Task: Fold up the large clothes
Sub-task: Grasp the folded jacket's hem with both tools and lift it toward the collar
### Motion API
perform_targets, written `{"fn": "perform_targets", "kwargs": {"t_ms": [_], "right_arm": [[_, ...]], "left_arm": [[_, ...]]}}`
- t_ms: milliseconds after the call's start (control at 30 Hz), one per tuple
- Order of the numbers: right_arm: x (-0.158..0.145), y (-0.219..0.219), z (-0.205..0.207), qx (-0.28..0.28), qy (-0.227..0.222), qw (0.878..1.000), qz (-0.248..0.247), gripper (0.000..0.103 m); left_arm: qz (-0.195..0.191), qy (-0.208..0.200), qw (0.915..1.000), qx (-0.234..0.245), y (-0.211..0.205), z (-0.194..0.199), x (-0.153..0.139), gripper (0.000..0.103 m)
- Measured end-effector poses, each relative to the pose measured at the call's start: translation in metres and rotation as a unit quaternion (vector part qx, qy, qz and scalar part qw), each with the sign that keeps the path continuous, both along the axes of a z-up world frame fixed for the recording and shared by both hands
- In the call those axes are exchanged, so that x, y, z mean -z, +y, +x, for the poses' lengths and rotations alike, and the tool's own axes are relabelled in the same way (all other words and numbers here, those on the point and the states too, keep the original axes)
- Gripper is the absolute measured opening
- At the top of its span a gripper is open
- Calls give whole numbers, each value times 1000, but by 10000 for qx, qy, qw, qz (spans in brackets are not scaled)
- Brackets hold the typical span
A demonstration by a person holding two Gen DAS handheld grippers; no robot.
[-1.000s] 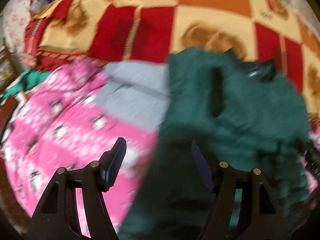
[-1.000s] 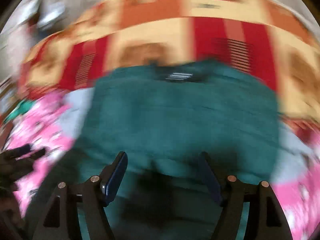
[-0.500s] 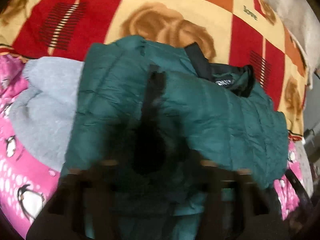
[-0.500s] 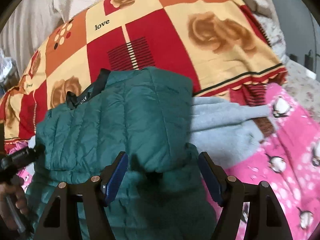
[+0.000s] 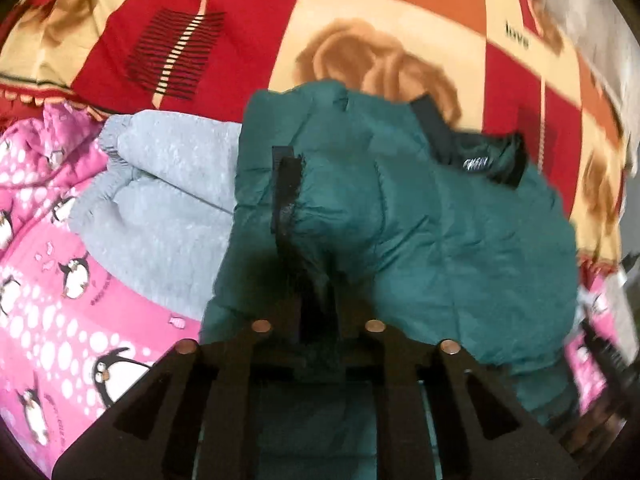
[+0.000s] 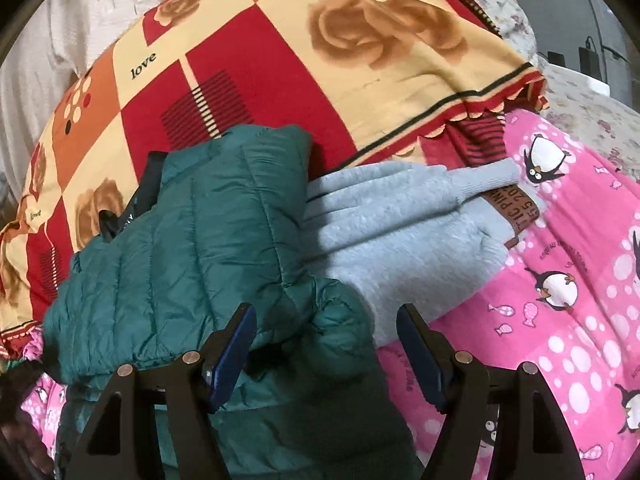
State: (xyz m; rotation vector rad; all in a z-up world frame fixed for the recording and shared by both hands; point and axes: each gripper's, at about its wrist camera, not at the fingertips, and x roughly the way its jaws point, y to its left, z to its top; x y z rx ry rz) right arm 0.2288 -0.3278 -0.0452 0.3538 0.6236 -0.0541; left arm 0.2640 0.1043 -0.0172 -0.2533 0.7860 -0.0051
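Note:
A dark green quilted jacket (image 5: 440, 240) lies bunched on the bed, its black collar label toward the far side. My left gripper (image 5: 318, 312) is shut on a fold of the green jacket beside its black cuff strip (image 5: 286, 192). In the right wrist view the same jacket (image 6: 192, 248) fills the lower left. My right gripper (image 6: 324, 344) is open, its blue-padded fingers (image 6: 232, 344) either side of a bulging jacket fold without clamping it.
A folded grey sweatshirt (image 5: 160, 200) lies under and beside the jacket, also in the right wrist view (image 6: 400, 232). Both rest on a pink penguin-print blanket (image 6: 560, 320). A red, orange and cream rose blanket (image 5: 360, 20) covers the bed behind. White cloth and dark furniture edge the far side.
My left gripper went from open above the jacket to shut on a fold of it. My right gripper stayed open and moved in closer over the jacket's right edge.

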Motion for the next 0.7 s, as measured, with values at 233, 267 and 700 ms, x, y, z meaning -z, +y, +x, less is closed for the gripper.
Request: {"fn": "perform_targets", "kwargs": {"t_ms": [233,267,700], "right_arm": [[-43,20,5,33,-749,9955,-580,70],[-47,28,9,-135,-765,9949,-637,62],[10,79,74,-1562,482,9825,-895,49]], "left_arm": [[-70,-825,9854,-1488,31,-29,-42,53],[-124,-973,9852,-1407,27,-30,-48,53],[273,477,9984,-153,-16,27,29,63]]}}
